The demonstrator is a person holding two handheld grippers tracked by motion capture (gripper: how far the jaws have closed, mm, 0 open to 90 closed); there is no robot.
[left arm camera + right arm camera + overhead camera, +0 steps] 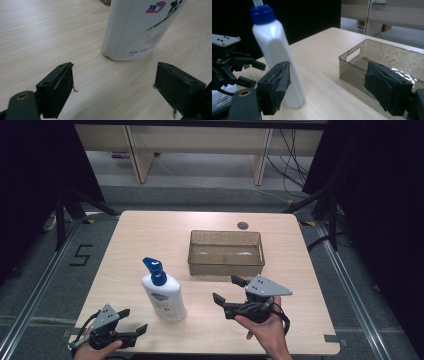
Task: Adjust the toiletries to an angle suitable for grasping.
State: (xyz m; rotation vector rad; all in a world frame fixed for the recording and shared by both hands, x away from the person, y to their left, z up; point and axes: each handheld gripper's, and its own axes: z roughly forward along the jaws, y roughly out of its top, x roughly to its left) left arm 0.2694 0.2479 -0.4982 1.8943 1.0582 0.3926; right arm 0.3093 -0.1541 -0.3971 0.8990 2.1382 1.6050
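Open left gripper (134,321), bottle (162,295), wooden table (150,235)

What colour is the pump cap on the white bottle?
Blue, on the pump cap of the white bottle; it shows best in the high view.

The bottle (162,292) stands upright on the table (145,232), left of centre, toward the near edge; the bin (226,253) sits on the table behind and to the right of it, near the middle, well apart from it; the left gripper (131,325) is at the near left corner, just beside the bottle's base; the right gripper (231,291) is right of the bottle, before the bin's near wall.
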